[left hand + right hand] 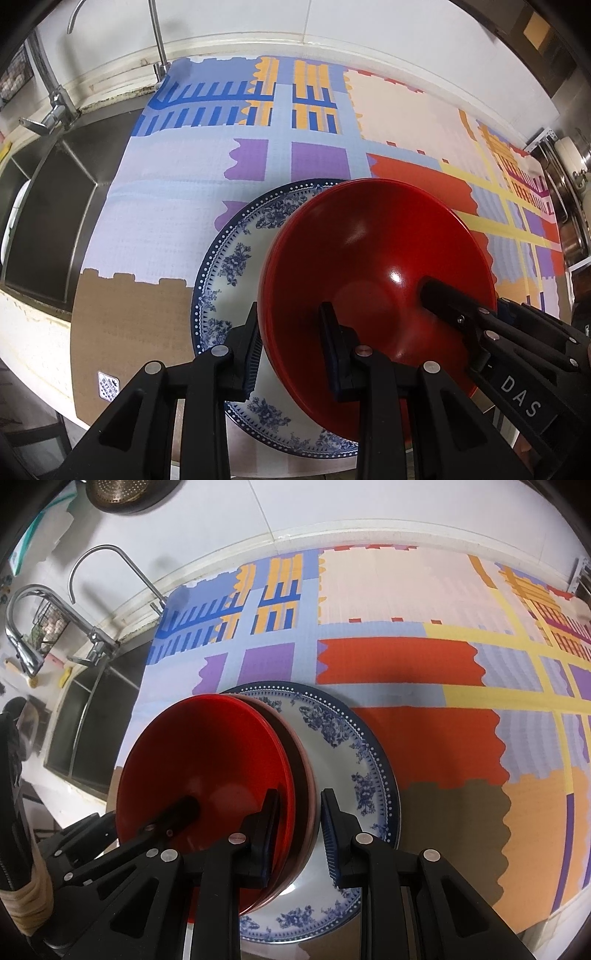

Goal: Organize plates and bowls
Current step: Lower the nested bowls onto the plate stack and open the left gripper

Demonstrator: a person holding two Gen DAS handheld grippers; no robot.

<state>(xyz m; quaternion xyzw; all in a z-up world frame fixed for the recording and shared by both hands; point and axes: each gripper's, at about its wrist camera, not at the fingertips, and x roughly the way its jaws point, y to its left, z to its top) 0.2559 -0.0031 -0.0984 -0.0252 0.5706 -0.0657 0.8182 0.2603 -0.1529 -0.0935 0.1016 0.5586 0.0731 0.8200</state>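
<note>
While both grippers straddle opposite rims of the red bowl (373, 258), it sits tilted over the blue-patterned plate (236, 258) on the counter (162, 206); the left gripper (291, 343) has its fingers clamped on the near rim, the right gripper (299, 827) likewise, though there a pinkish second rim shows beneath, so maybe stacked bowls; stacking looks nearly done, setting down remains; the sink (55, 192) edge lies left, open mat beyond and to the right.
</note>
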